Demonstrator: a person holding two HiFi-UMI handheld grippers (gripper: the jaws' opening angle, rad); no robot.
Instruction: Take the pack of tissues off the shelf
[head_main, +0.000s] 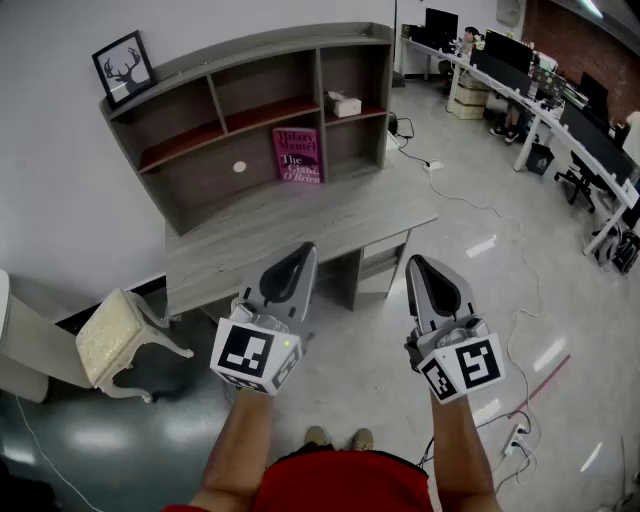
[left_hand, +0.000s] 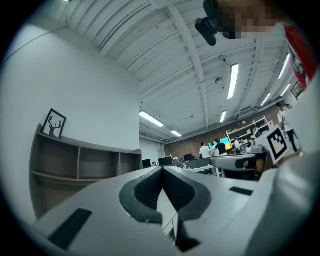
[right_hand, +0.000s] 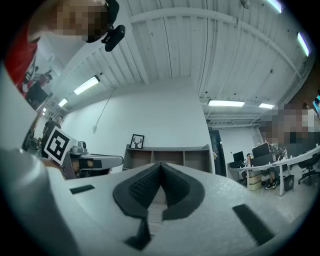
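Note:
The pack of tissues (head_main: 343, 103) is a pale box lying in the upper right compartment of the grey shelf unit (head_main: 250, 110) on the desk. Both grippers are held out in front of the desk, well short of the shelf. My left gripper (head_main: 306, 249) is shut with nothing between its jaws, and its tip shows in its own view (left_hand: 161, 170) aimed towards the shelf (left_hand: 75, 160). My right gripper (head_main: 414, 261) is also shut and empty, with its jaws (right_hand: 160, 165) pointing at the shelf (right_hand: 167, 154).
A pink book (head_main: 298, 154) leans in the lower shelf bay, and a framed deer picture (head_main: 124, 66) stands on top. The grey desk (head_main: 300, 225) carries the shelf. A cushioned stool (head_main: 118, 335) sits at the left. Cables (head_main: 470, 200) cross the floor; office desks (head_main: 560, 110) line the right.

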